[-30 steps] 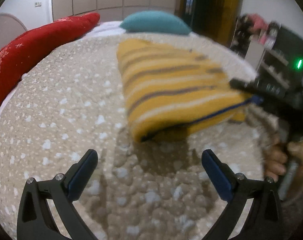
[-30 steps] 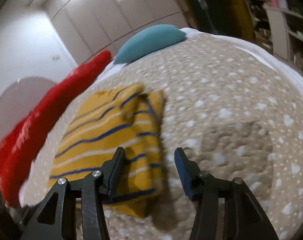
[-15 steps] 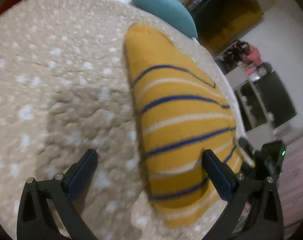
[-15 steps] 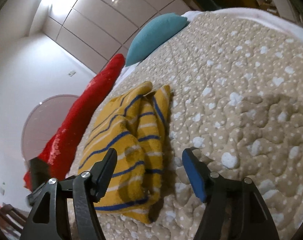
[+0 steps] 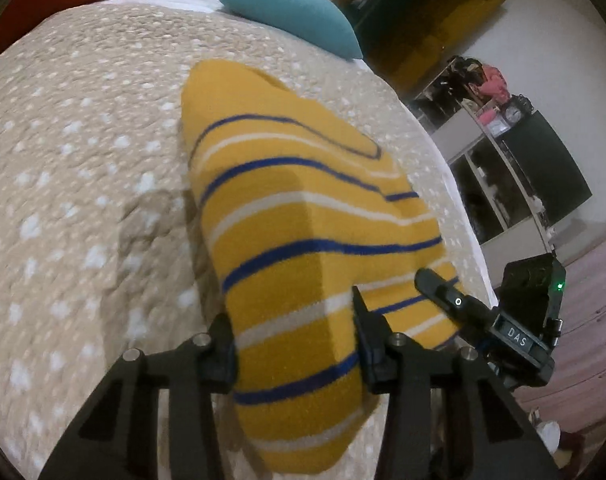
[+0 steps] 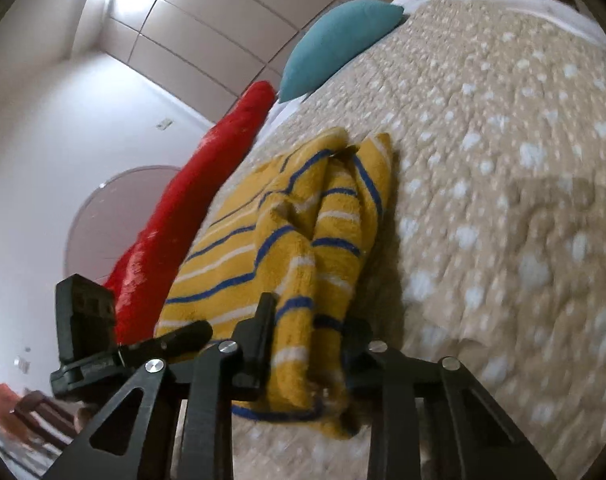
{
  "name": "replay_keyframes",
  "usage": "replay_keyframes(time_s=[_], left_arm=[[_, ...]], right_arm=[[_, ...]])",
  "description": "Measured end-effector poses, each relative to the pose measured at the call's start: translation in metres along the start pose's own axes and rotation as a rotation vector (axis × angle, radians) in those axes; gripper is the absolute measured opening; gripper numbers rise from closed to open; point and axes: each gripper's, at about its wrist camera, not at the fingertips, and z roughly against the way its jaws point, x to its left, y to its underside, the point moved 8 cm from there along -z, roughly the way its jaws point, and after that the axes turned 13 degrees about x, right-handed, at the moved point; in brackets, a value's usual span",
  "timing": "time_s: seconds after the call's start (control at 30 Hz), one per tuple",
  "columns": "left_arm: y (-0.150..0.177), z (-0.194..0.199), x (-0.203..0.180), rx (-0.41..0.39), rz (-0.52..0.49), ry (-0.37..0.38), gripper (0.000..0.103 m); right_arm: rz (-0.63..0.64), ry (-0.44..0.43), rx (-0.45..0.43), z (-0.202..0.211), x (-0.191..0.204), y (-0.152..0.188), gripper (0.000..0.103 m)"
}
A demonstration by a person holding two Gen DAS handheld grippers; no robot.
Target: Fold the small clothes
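A folded yellow garment (image 5: 299, 216) with blue and white stripes lies on the beige spotted bedspread (image 5: 75, 168). My left gripper (image 5: 295, 344) is shut on its near edge, fabric filling the space between the fingers. The right gripper's body (image 5: 519, 332) shows at the garment's right corner. In the right wrist view the same garment (image 6: 303, 232) is bunched in folds, and my right gripper (image 6: 309, 344) is shut on its near corner. The left gripper (image 6: 103, 344) shows at the left beside it.
A teal pillow (image 5: 291, 12) and a long red cushion (image 6: 191, 216) lie at the head and side of the bed. The bed's right edge (image 5: 467, 216) drops to a floor with dark shelving (image 5: 515, 168). A white wardrobe wall (image 6: 207, 20) stands behind.
Both grippers were open over the garment; they have moved onto its near edge and closed on it. The garment has shifted closer to both cameras.
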Motion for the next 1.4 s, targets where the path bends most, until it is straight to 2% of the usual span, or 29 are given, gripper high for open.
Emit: replay_keyframes(time_s=[0.07,0.13,0.17,0.27,0.33,0.4,0.5,0.57,0.63,0.67,0.73,0.8,0.87,0.9,0.97,1.03,1.13,1.2,1.27,1.33,1.37,1.4], left_arm=[[0.014,0.005,0.004,0.014,-0.004,-0.018,0.044],[0.028,0.002,0.009,0.057,-0.008,-0.056,0.05],[0.036,0.002,0.013,0.064,-0.006,-0.069,0.053],[0.042,0.021,0.004,0.034,-0.053,-0.121,0.053],[0.039,0.041,-0.015,-0.017,-0.118,-0.168,0.059],[0.03,0.052,-0.035,-0.055,-0.166,-0.169,0.069],[0.004,0.052,-0.071,-0.086,-0.225,-0.173,0.071],[-0.012,0.041,-0.092,-0.094,-0.275,-0.179,0.071],[-0.03,0.017,-0.104,-0.072,-0.295,-0.24,0.071],[-0.044,-0.001,-0.105,-0.055,-0.289,-0.286,0.071],[-0.061,-0.027,-0.102,-0.021,-0.292,-0.367,0.071],[-0.073,-0.058,-0.092,0.039,-0.293,-0.47,0.06],[-0.073,-0.08,-0.083,0.079,-0.293,-0.505,0.06],[-0.077,-0.089,-0.086,0.069,-0.312,-0.531,0.06],[-0.08,-0.091,-0.091,0.065,-0.309,-0.536,0.06],[-0.083,-0.088,-0.093,0.082,-0.296,-0.507,0.06],[-0.089,-0.065,-0.106,0.053,-0.259,-0.358,0.06],[-0.094,-0.049,-0.111,0.005,-0.228,-0.302,0.062],[-0.098,-0.056,-0.115,0.019,-0.239,-0.324,0.064],[-0.092,-0.082,-0.115,0.105,-0.253,-0.33,0.064],[-0.081,-0.1,-0.113,0.175,-0.253,-0.321,0.068],[-0.076,-0.105,-0.113,0.162,-0.272,-0.348,0.071]], right_arm=[[0.023,-0.004,0.031,0.0,0.01,0.013,0.029],[0.055,0.025,0.065,-0.001,0.018,0.031,0.029],[0.067,0.04,0.076,0.0,0.019,0.041,0.034],[0.077,0.045,0.075,0.009,0.014,0.055,0.039],[0.067,0.047,0.029,0.03,0.006,0.054,0.042],[0.067,0.077,-0.051,0.052,-0.001,0.05,0.046],[0.047,0.132,-0.163,0.079,-0.015,0.042,0.051],[0.029,0.142,-0.183,0.083,-0.023,0.04,0.051],[0.02,0.168,-0.183,0.081,-0.03,0.042,0.051],[0.018,0.209,-0.183,0.08,-0.035,0.043,0.051],[0.016,0.226,-0.174,0.077,-0.041,0.045,0.051],[0.014,0.219,-0.166,0.077,-0.041,0.044,0.051],[0.024,0.226,-0.163,0.076,-0.042,0.044,0.051],[0.026,0.228,-0.159,0.075,-0.041,0.045,0.051],[0.02,0.225,-0.155,0.07,-0.043,0.043,0.051],[0.008,0.21,-0.15,0.068,-0.046,0.042,0.05],[-0.011,0.188,-0.153,0.068,-0.05,0.041,0.049],[-0.015,0.182,-0.153,0.07,-0.053,0.041,0.049],[-0.013,0.184,-0.151,0.07,-0.055,0.041,0.049],[-0.007,0.195,-0.149,0.07,-0.054,0.041,0.049],[-0.003,0.198,-0.149,0.07,-0.054,0.041,0.049],[-0.003,0.198,-0.148,0.069,-0.054,0.041,0.049]])
